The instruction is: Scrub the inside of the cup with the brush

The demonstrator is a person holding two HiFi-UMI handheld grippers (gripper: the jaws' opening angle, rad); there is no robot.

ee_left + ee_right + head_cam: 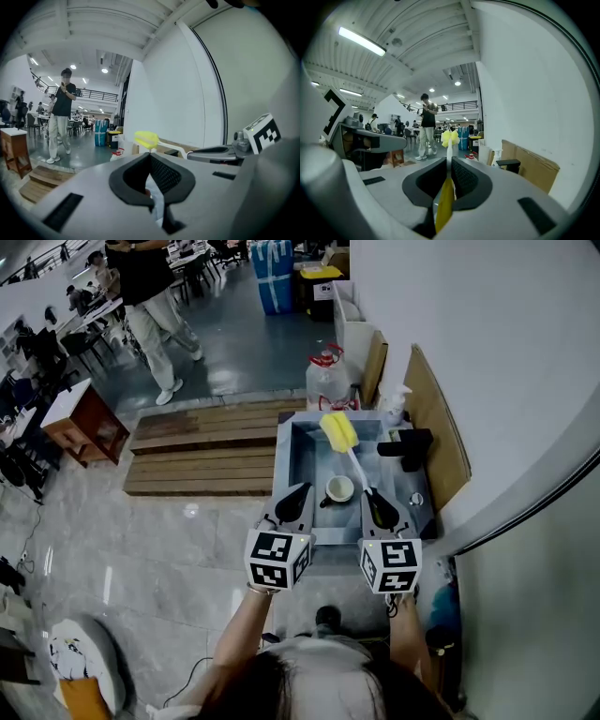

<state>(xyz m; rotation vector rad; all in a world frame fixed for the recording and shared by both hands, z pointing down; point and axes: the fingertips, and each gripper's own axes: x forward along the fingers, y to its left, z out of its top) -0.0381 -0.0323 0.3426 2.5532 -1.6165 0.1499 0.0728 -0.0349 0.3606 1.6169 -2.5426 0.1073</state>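
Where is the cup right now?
Head view: the cup sits in the sink, centre frame, just left of the brush handle held by the right claw.

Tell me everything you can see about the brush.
The brush has a yellow, sponge-like head on a slim white shaft. The right gripper view shows the handle turning yellow at the gripped end. The shaft looks like plastic and the head like foam. The right tool is shut on the handle and holds the brush pointing away from the person. The head is raised over the far part of the sink, beyond the cup, not inside it. Only the tool touches it.
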